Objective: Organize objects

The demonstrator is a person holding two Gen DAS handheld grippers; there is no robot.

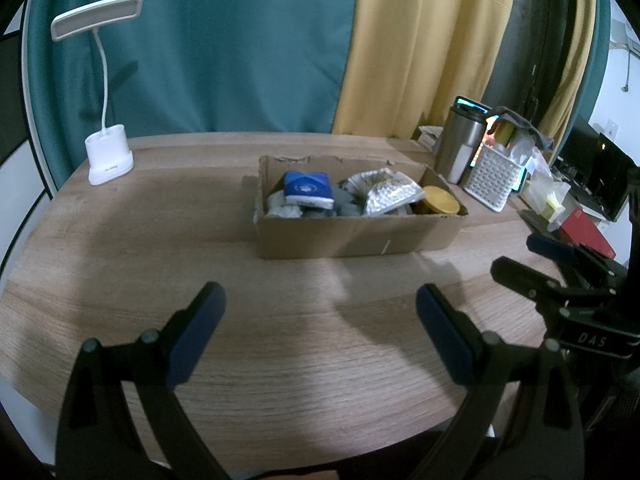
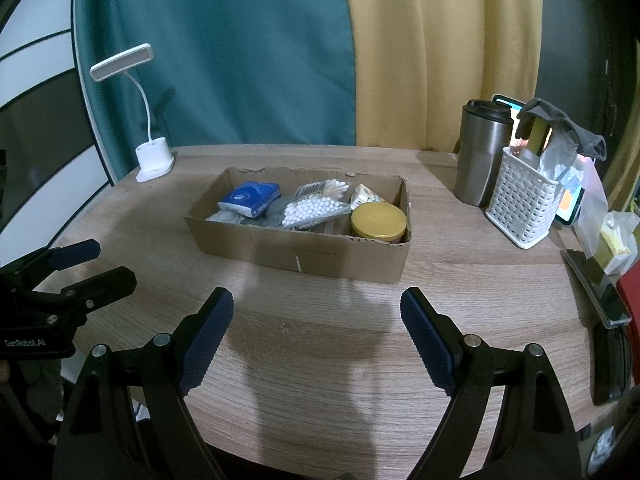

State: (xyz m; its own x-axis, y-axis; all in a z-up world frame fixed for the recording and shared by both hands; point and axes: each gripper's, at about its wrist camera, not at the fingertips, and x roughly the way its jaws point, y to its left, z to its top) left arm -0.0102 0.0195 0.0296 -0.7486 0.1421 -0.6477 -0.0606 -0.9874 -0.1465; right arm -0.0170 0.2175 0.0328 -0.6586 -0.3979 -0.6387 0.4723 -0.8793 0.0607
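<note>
Nearest the cameras, both tongs hang over bare wood at the front of the bench (image 2: 320,360). The left tongs (image 1: 320,312) stand wide apart with nothing between the blue pads, and the right tongs (image 2: 318,312) likewise gape with only wood grain showing in the gap. Each pair also shows at the edge of the other's view, to the side and clear of everything on the bench. Beyond the tips, near the middle of the bench, sits a shallow cardboard box (image 2: 304,256) with ragged edges, its long side turned toward the tongs. Inside it, a blue tissue pack (image 2: 250,198) lies at the left end over some white and grey soft things that are too bunched to tell apart. A clear bag of cotton swabs (image 2: 312,208) lies in the middle, and a jar with a gold lid (image 2: 378,220) stands upright in the right end, with a small pale packet (image 2: 366,196) just behind it. To the right of the box, well apart from it, a white lattice basket (image 2: 520,204) holds bags and a dark cloth, and a steel tumbler (image 2: 478,152) stands just beside it. At the far left corner a white lamp (image 2: 154,156) stands on its base. Behind the bench hang a teal curtain (image 2: 220,60) and a yellow curtain (image 2: 440,52).
</note>
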